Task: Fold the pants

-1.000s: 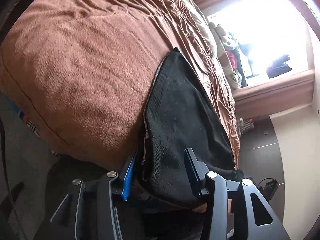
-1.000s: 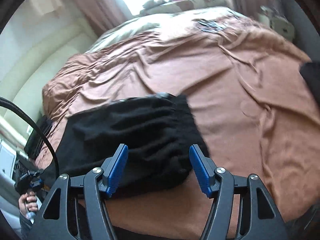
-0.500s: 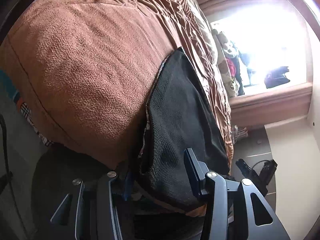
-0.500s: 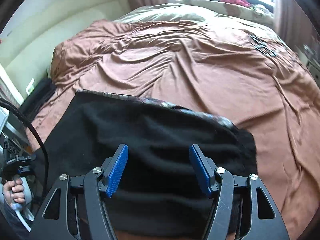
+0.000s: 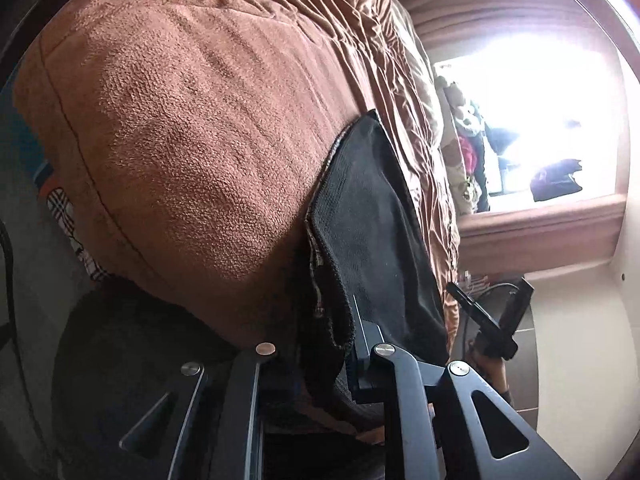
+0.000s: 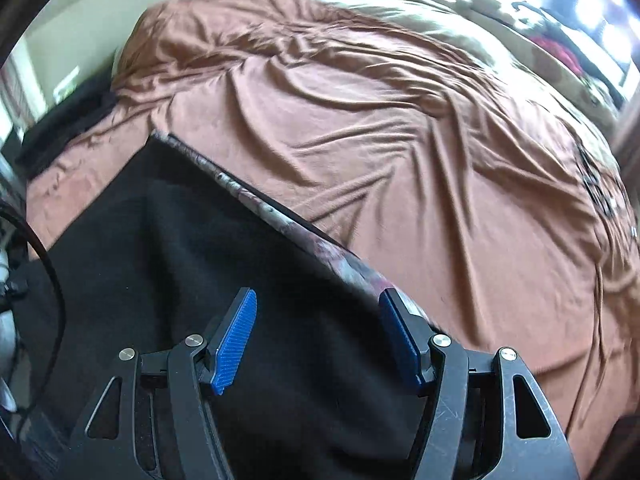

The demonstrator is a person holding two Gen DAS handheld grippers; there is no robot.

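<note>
The black pants are lying on the brown bed, along its near edge, with their long axis running sideways across the right-hand view, from lower right up to upper left. A patterned band is showing along their far edge. At the left end, the cloth is hanging over the bed's side.

The left tongs are sitting at that left end of the pants, at the corner of the bed. The fingers are drawn close together and seem to be pinching a bunched fold of the black cloth, though the pads themselves are hidden behind it.

The right tongs are hovering over the pants toward their other end, with the blue pads spread wide and nothing between them but the cloth lying below. Whether they are touching the cloth cannot be told.

Judging from this, the coming move is turning on the right tongs, which are the nearer ones to the free end of the pants and are needing to come down and close on it.

Counted: one pair of pants, one bed, two tongs. A window is glowing beyond the far side of the bed.
</note>
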